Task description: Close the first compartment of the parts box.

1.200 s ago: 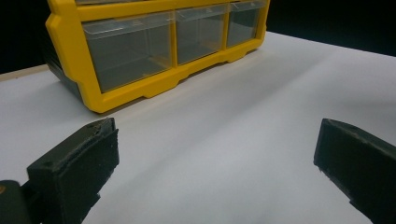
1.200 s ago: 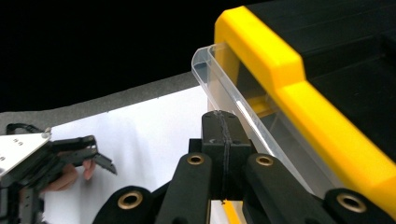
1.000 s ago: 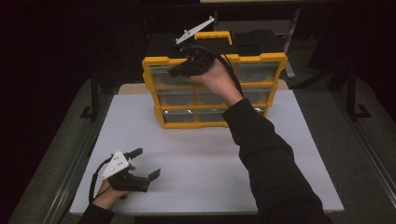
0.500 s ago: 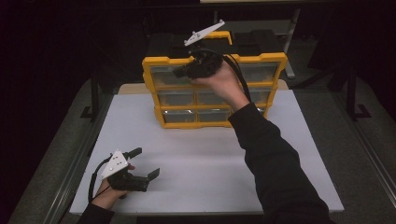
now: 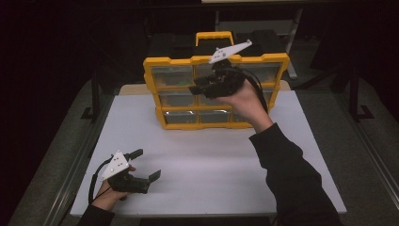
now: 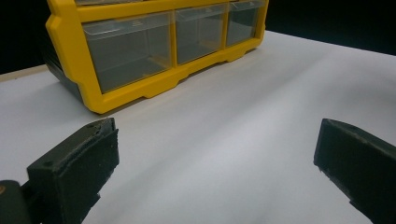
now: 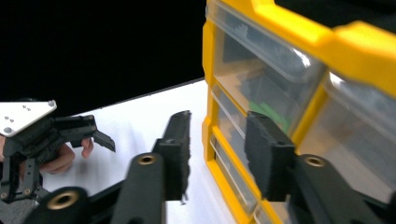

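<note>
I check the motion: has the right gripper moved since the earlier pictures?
Yes. The right gripper shifted rightward along the yellow drawer cabinet, jaws just opening, nothing between them.

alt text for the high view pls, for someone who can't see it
A person's right gripper hangs partly open, nothing between its jaws, before the clear drawers of an upright yellow plastic drawer organiser on a white table. The left gripper rests open near the table's front left corner.

right tool (image 5: 200,87) shifted rightward, jaws just opening
</note>
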Action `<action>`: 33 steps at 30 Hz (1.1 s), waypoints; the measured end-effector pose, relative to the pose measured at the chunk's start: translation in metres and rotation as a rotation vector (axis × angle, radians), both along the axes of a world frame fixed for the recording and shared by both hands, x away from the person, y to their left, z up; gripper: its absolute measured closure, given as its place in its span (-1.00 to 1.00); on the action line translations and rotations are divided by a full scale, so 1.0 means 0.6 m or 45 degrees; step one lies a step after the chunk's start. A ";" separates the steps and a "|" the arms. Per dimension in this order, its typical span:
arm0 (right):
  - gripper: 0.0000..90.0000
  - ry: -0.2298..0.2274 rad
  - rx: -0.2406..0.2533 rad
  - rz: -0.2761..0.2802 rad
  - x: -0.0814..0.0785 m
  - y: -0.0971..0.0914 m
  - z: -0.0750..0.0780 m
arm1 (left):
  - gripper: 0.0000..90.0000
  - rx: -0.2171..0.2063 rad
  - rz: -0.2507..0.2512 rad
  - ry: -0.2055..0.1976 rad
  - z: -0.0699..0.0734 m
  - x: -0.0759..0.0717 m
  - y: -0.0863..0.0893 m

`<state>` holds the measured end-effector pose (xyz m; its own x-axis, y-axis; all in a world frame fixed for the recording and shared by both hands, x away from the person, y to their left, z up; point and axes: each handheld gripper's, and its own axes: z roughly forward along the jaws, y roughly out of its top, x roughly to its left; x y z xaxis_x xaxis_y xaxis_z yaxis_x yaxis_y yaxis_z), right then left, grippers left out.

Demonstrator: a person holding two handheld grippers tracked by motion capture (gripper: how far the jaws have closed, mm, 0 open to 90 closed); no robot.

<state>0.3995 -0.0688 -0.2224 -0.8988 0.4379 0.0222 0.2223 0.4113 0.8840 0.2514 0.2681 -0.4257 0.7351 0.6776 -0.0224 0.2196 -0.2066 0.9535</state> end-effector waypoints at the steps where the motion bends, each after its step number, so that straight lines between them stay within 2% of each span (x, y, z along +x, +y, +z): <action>1: 0.20 0.003 0.004 -0.008 -0.004 -0.005 -0.004 | -1.00 0.002 -0.001 0.003 0.000 0.000 0.000; 5: -0.08 -0.005 0.007 -0.047 -0.017 -0.024 -0.023 | -1.00 0.001 -0.002 0.005 -0.001 0.000 -0.001; 10: -0.41 0.010 0.054 -0.086 -0.040 -0.050 -0.052 | -1.00 0.013 -0.006 0.005 0.000 0.001 0.000; 15: -0.67 -0.017 0.067 -0.149 -0.057 -0.074 -0.086 | -1.00 0.019 -0.011 0.004 -0.001 0.001 -0.001; 22: -0.72 -0.014 0.080 -0.218 -0.081 -0.111 -0.139 | -1.00 0.011 -0.005 0.011 0.000 0.001 -0.002; 27: -0.77 -0.016 0.133 -0.254 -0.098 -0.142 -0.177 | -1.00 0.018 -0.007 0.005 0.000 0.002 -0.001; 28: -0.79 -0.016 0.138 -0.262 -0.100 -0.147 -0.182 | -1.00 0.004 -0.002 0.016 -0.001 0.001 -0.002; 31: -0.83 -0.011 0.151 -0.285 -0.113 -0.165 -0.204 | -1.00 0.018 -0.011 0.002 0.001 0.002 -0.001; 33: -0.87 -0.009 0.150 -0.293 -0.120 -0.172 -0.214 | -1.00 0.009 -0.007 0.011 0.000 0.001 -0.002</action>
<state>0.3275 -0.1720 -0.3505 -0.7760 0.6257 0.0793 0.2919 0.2448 0.9246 0.2519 0.2670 -0.4255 0.7384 0.6739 -0.0240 0.2268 -0.2147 0.9500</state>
